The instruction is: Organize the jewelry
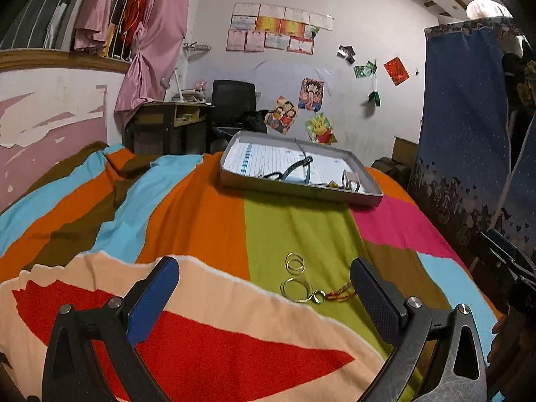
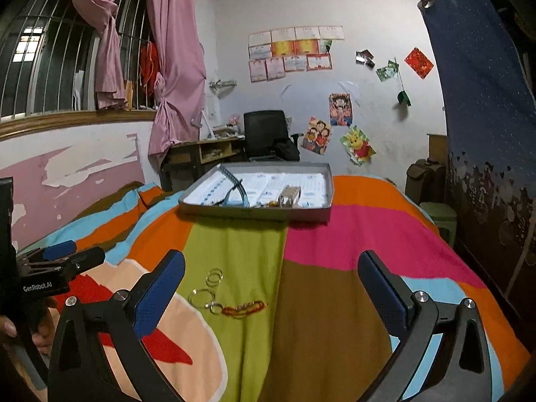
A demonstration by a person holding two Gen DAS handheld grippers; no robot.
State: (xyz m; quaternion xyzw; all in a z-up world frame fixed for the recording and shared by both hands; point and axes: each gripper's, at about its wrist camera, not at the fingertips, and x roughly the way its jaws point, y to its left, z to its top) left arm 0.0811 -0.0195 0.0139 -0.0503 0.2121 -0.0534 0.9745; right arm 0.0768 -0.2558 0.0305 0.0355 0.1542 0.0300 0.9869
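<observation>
Left claw: I see my left claw [image 1: 264, 276] spread wide and holding nothing, low over the bedspread [image 1: 201, 221].
Right claw: my right claw [image 2: 271, 269] is released too, fingers far apart, nothing between them.
Gold rings: a pair of small overlapping rings [image 1: 294, 263] lies on the green stripe, with one larger ring [image 1: 296, 289] just nearer to me; all rest flat on the bed.
Beaded bracelet: the orange-red bracelet [image 2: 244, 308] lies stretched across the green stripe, and a small ring [image 2: 216, 309] sits at its left end, touching or nearly so (I cannot tell which). In the left view its far end is hidden behind my right-hand finger [image 1: 375, 301].
Tray: a shallow grey tray [image 2: 254, 212] sits farther up the bed, lined with printed paper.
Tray contents: a dark strap-like piece [image 1: 294, 167] and some small items near the front rim (too small for me to name).
Other claw in sight: the left device's body, marked GenRobot.AI, shows at the left edge of the right view, a hand [image 2: 8, 328] gripping its handle.
</observation>
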